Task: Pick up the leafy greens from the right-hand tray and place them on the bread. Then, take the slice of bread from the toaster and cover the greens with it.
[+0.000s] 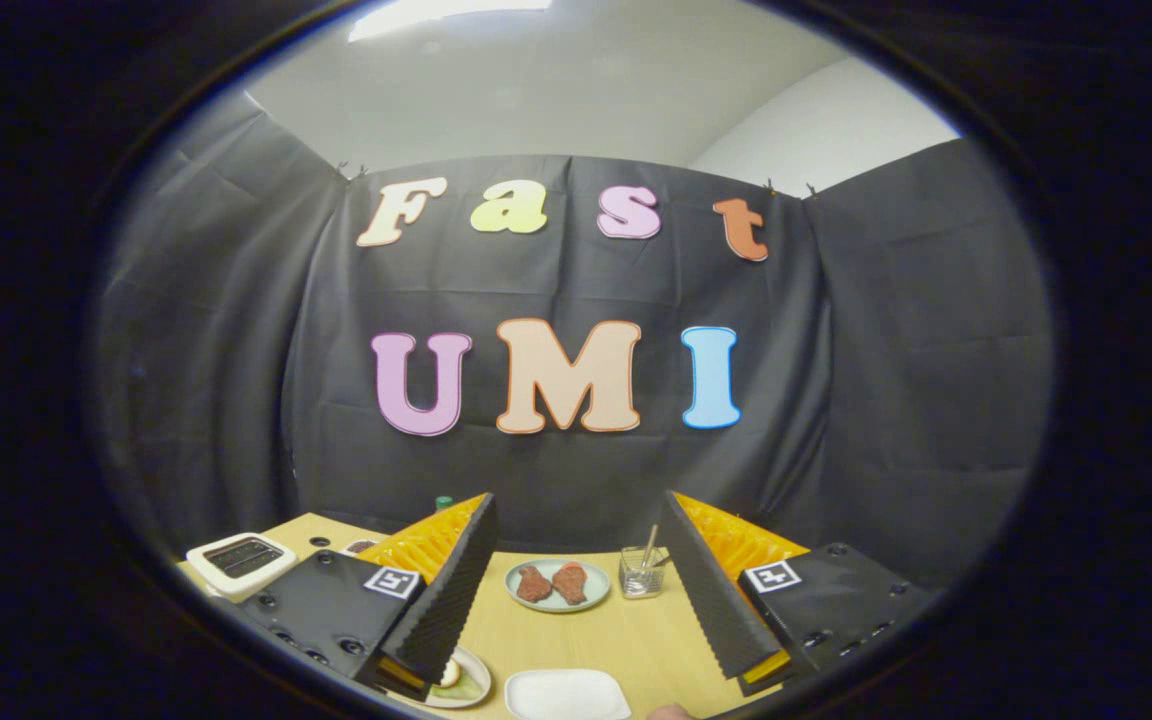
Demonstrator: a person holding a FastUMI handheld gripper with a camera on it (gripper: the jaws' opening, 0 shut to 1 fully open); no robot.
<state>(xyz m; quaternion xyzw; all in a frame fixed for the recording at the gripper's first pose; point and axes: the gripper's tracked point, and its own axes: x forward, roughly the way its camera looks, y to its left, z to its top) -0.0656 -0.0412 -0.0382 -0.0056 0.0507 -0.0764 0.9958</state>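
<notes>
Gripper [576,590] fingers spread (empty) above table [626,630]; toaster [240,559] beside.

Fisheye camera mounted on the hand-held tool [576,590], looking forward along its two fingers [441,590], which stand wide apart with nothing between them. The view faces the booth's black cloth wall head-on, raised a little above the bench [626,635] and nearly level with it. The round plate [557,584] lies beyond the fingers, between them; the toaster [240,562] stands left of that plate.
</notes>
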